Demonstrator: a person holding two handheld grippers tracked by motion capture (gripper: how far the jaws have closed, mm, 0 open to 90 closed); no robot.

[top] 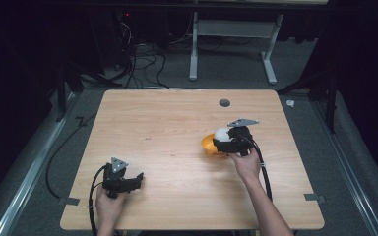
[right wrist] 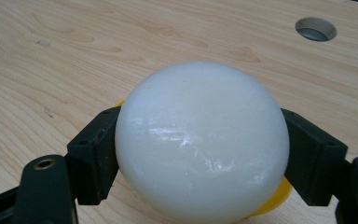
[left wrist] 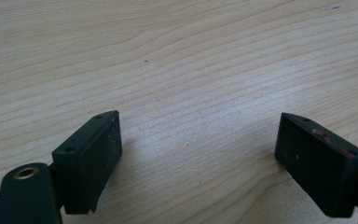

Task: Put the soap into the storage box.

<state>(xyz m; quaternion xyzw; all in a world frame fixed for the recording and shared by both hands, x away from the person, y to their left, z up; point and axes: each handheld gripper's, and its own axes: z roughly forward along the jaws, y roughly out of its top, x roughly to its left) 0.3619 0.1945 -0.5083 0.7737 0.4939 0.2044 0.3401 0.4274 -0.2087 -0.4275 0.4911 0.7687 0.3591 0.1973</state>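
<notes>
A white ball (right wrist: 201, 140) sits between the two black jaws of my right gripper (top: 225, 137), which is shut on it. Under the ball lies a yellow-orange dish (top: 208, 144), and its yellow edge (right wrist: 274, 198) peeks out below the ball in the right gripper view. The ball (top: 222, 133) shows in the high view right of the table's middle. My left gripper (top: 138, 179) rests low near the front left of the table. Its jaws stand wide apart over bare wood (left wrist: 200, 126), with nothing between them.
The wooden table (top: 167, 128) has a round cable hole (top: 224, 103) near its far edge, also seen as the hole (right wrist: 315, 29) beyond the ball. Cables (top: 142, 64) and a white desk frame (top: 231, 44) stand on the floor behind the table.
</notes>
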